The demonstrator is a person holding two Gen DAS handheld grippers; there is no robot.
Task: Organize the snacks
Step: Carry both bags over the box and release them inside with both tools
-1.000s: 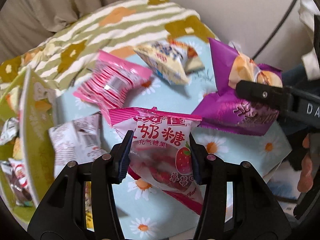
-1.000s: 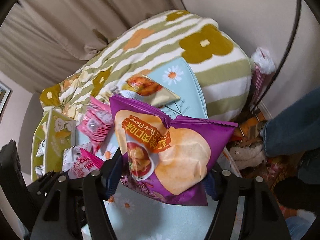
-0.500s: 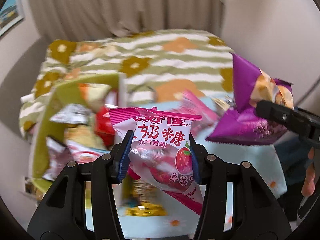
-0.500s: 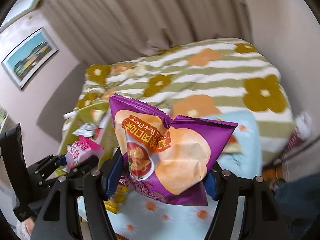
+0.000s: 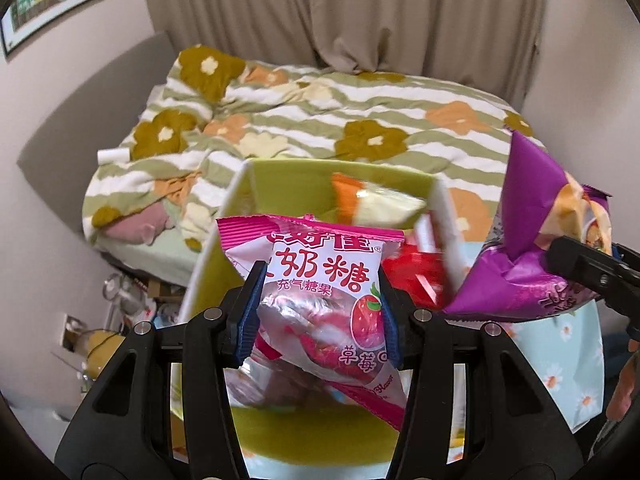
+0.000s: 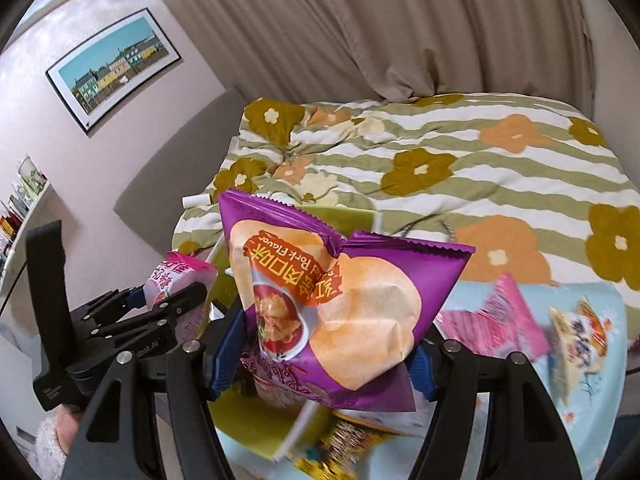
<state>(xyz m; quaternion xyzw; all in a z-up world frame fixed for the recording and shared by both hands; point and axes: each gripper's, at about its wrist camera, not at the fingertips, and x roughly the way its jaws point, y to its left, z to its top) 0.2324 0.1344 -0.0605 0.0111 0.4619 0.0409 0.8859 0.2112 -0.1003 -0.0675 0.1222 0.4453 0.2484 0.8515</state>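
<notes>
Two tongs, one bag each. The left tongs [image 5: 320,316] clamp a pink candy bag [image 5: 320,280] at lower centre, above a green box [image 5: 288,172] holding other packets. The right tongs [image 6: 324,348] clamp a purple chip bag [image 6: 340,300] at centre frame. Only the right view shows two loose packets, one pink packet [image 6: 500,320] and one pale packet [image 6: 580,340], at lower right on the blue flowered surface [image 6: 592,408], and a picture [image 6: 116,68] at upper left. Behind lies the striped bed [image 5: 340,120].

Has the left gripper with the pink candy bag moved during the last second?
Yes. The left gripper, shut on the pink candy bag, moved from the blue cloth to above the green box.
</notes>
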